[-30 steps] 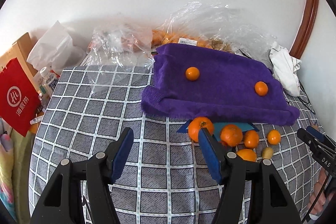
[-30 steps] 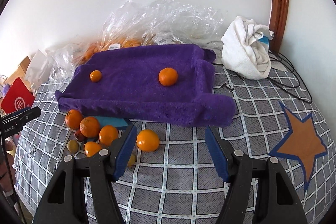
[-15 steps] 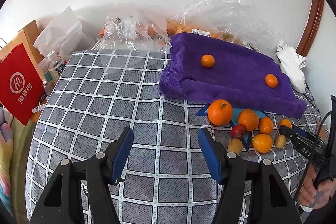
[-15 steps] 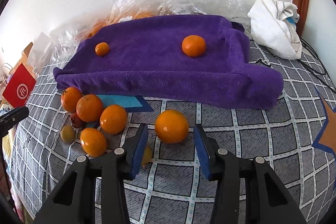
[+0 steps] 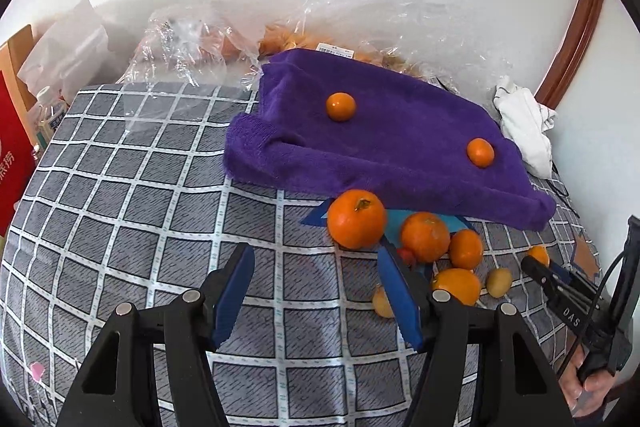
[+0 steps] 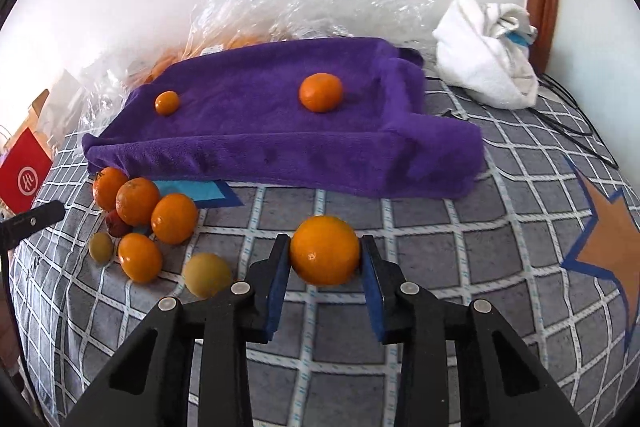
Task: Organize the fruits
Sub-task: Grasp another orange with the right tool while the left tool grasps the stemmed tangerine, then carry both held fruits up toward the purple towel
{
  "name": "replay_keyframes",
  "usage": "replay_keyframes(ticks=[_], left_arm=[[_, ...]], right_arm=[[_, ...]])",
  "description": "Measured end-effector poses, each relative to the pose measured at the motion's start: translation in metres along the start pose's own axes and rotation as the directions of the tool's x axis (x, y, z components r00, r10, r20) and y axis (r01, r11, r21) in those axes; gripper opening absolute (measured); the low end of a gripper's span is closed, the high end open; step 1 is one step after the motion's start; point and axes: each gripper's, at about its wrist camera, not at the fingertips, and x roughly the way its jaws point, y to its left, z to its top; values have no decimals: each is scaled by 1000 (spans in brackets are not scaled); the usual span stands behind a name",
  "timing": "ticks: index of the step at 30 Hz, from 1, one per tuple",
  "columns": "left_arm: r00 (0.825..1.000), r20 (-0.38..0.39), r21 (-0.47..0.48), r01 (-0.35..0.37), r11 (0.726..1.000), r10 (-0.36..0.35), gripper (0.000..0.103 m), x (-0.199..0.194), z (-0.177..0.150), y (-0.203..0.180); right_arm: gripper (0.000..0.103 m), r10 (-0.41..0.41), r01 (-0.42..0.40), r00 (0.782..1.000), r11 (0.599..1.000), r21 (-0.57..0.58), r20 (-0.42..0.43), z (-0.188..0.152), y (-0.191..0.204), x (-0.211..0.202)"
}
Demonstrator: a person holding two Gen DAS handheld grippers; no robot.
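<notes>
Closing in on the loose orange, our right claw now has a blue pad on either side of it, both looking to touch the skin, where half a second ago the fruit sat just ahead of the pads with gaps to spare. We judge the grip made or within a hair of it, though the orange appears to sit on the checked cloth, not lifted yet.

Meanwhile our left claw hangs wide open and empty, low over the cloth, with the fruit pile to its right. The view from that side has swung a little: the big stemmed orange now looms closer than a moment back.

Up on the purple towel two small oranges already rest well apart, one left and one nearer the middle. So we read the job as ferrying fruit onto that towel, and this one is next in line.

The pile by the towel's near edge waits: several oranges, a red fruit, a couple of pale yellow ones. Plenty left to do. Round and smooth, this orange could squirt out if the squeeze is off-centre.
</notes>
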Motion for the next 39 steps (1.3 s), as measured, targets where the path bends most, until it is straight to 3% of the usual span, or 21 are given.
replay_keyframes(ticks=[2,6,12,21,22,33,39], left_arm=[[1000,-6,17,11,1000,-11,62,6,4,-8],[999,-31,63,-29,998,31,62,24,9,-21],[998,-54,67,-18,998,22,61,39,8,-25],[997,-74,18,-3,1000,5,46,55,12,-24],[998,-68,18,2,1000,-1,40,54,12,-24],[997,-58,-1,-49,999,49,40,7,-8,3],[995,-70,-16,-76,997,75,40,5,-26,18]], right_arm=[[34,15,-15,1000,1000,3,-15,-3,-5,1],[34,22,-22,1000,1000,2,1,-6,-7,-2],[34,20,-20,1000,1000,19,-1,-6,-8,1],[34,31,-31,1000,999,15,-4,-5,-9,3],[34,35,-35,999,999,17,-4,-6,-10,3],[35,8,-8,1000,1000,-18,-11,-6,-3,5],[35,-21,21,1000,999,-41,-15,-6,1,5]])
